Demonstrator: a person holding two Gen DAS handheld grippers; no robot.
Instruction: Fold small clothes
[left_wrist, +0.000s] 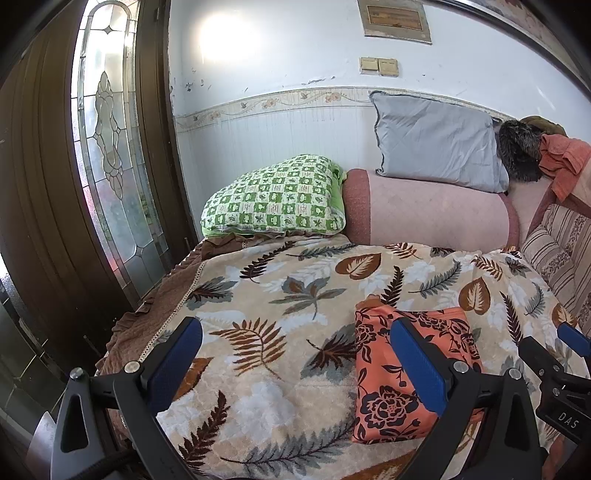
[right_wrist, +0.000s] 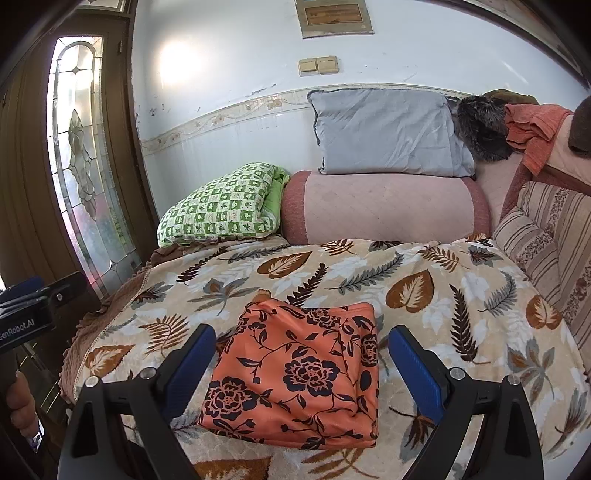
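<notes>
An orange garment with a dark flower print (right_wrist: 299, 373) lies folded into a compact rectangle on the leaf-patterned blanket (right_wrist: 424, 295). In the left wrist view the garment (left_wrist: 384, 391) sits at the lower right, partly behind my left gripper's right finger. My left gripper (left_wrist: 295, 365) is open and empty above the blanket, left of the garment. My right gripper (right_wrist: 303, 369) is open and empty, its blue-padded fingers (right_wrist: 188, 365) standing to either side of the garment, above it. The right gripper also shows at the right edge of the left wrist view (left_wrist: 565, 373).
A green checked pillow (right_wrist: 221, 206), a pink bolster (right_wrist: 384, 206) and a grey pillow (right_wrist: 388, 133) lie at the back against the white wall. A striped cushion (right_wrist: 546, 236) is on the right. A brown door with a glass panel (left_wrist: 107, 147) stands on the left.
</notes>
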